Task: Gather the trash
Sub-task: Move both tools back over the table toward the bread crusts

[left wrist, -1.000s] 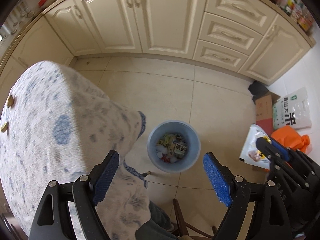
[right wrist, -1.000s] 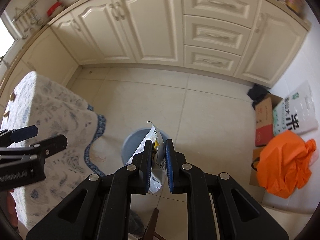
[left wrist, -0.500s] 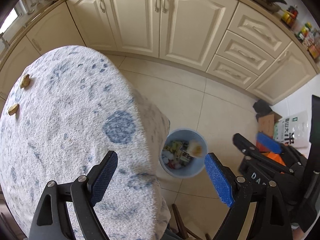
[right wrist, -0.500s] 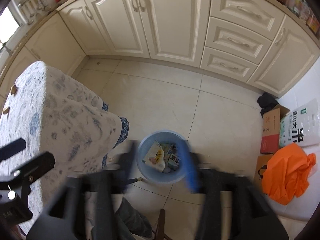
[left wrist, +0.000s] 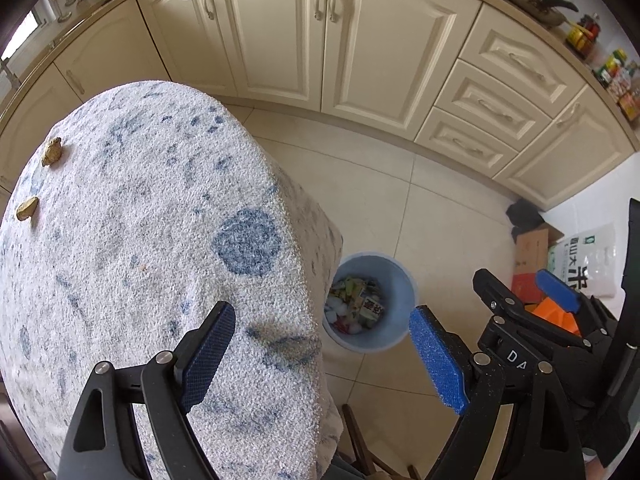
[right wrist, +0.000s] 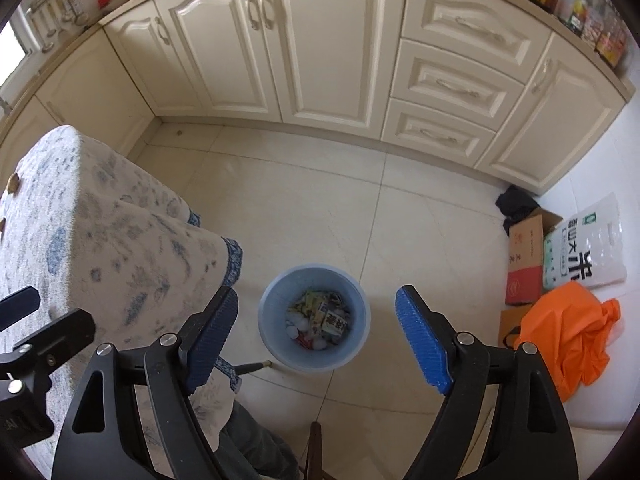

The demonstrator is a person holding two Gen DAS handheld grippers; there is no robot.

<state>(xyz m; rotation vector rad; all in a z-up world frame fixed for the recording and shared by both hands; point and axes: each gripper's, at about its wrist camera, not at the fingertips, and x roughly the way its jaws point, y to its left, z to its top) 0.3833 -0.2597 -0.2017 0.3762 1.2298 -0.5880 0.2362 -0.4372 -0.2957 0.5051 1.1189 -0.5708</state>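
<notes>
Hovering our right gripper [right wrist: 316, 340], jaws opening and empty, over the round blue plastic trash bin [right wrist: 267, 320] at lower centre; left gripper [left wrist: 320, 356] gapes empty too. Risk: the two small brown scraps [left wrist: 51, 151] at far left get forgotten.

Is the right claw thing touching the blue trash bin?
Apart. In the right wrist view the right gripper hangs above the blue bin, jaws opening with nothing between them, and floor shows past both pads.

Both wrist views look steeply down (from well above) at the same bin [left wrist: 370, 300] [right wrist: 314, 318].
</notes>
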